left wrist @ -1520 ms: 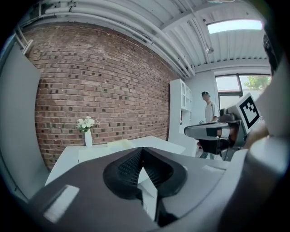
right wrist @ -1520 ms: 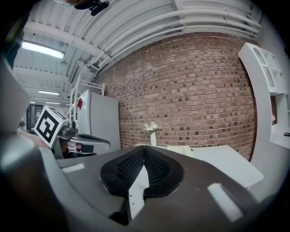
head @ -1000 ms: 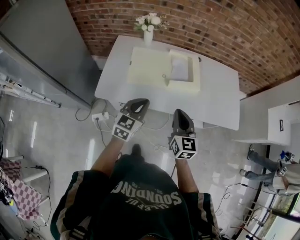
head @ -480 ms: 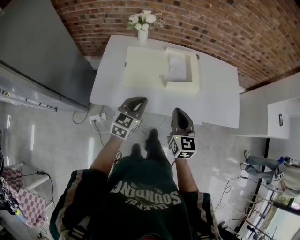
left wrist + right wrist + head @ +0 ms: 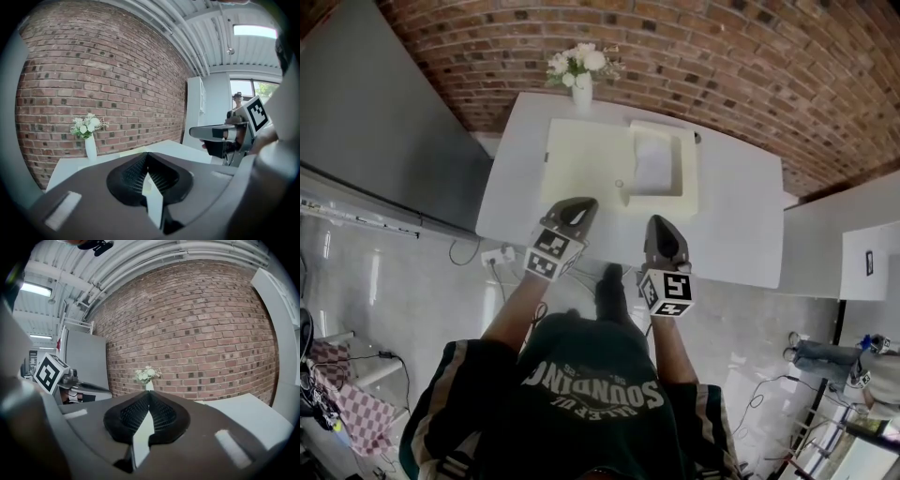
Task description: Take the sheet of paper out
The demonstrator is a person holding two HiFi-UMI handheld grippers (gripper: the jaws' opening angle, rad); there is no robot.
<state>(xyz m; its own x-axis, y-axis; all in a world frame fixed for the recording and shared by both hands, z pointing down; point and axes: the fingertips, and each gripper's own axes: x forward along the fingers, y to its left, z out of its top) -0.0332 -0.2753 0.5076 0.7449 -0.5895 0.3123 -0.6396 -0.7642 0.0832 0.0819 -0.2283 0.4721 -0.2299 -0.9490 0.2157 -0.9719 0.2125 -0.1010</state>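
The sheet of paper [image 5: 654, 157] lies flat in the sunken right half of a cream case [image 5: 581, 155], white against the cream walls around it. The case is open on the white table [image 5: 731, 220], its flat left half spread beside the tray half, so the sheet is already bare from above and probably needs only an edge lifted. A small knob [image 5: 619, 184] sits at the case's near edge, near where the 2 halves meet. A vase of flowers [image 5: 580, 86] stands at the far edge by the brick wall, well apart from the sheet and out of the likely reach path.

The left gripper [image 5: 577, 210] and the right gripper [image 5: 664, 229] hang side by side over the table's near edge, both short of the case and touching nothing. Each gripper view shows its ribbed pads pressed together with nothing between them: the left gripper [image 5: 146, 159] looks toward the vase [image 5: 90, 146], and so does the right gripper [image 5: 150, 397]. Held level and parallel like this, they look to be on approach rather than at work. The right one is lined up with the tray half, so it seems the likelier one to take the sheet; its jaws must spread first.
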